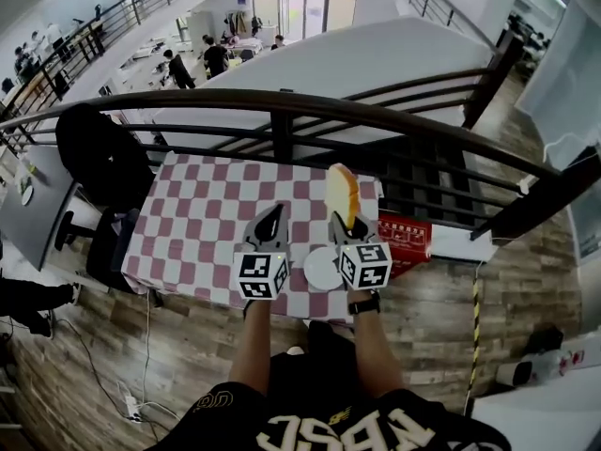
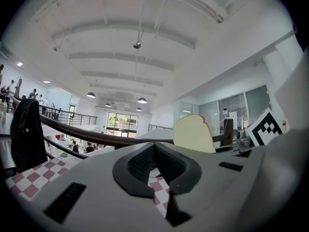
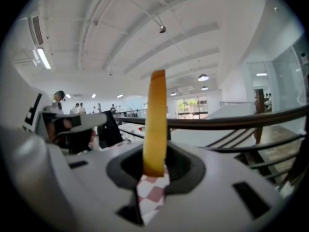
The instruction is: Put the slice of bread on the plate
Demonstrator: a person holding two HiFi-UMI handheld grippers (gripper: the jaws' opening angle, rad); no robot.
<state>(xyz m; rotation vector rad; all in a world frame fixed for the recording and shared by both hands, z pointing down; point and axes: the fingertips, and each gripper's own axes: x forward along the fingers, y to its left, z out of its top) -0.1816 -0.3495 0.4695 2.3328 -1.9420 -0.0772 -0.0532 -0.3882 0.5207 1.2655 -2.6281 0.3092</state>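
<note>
Standing on edge in the right hand-held gripper [image 1: 345,227], the slice of bread [image 1: 342,194] is held up in the air over the right part of the table [image 1: 207,224], close to its right edge. The jaws are clamped on the lower end of the slice. In the right gripper view the bread [image 3: 156,124] shows only as a thin golden strip of crust rising straight up from between the pads.

The plate [image 1: 319,269], white and bare, lies on the checked cloth at the near edge of the table, toward the near right corner, nearer to the person than the bread. It sits between the marker cubes of the two tools.

The left hand-held gripper [image 1: 274,212] hovers just left of the right one, its jaws drawn together with nothing between them. Its own view looks past the tips to the broad pale face of the slice [image 2: 193,134] on the right.

A red box [image 1: 406,238] stands off the table's right edge, a black jacket [image 1: 99,153] hangs beyond the far left corner, and a dark railing [image 1: 282,111] runs along behind the far edge.
</note>
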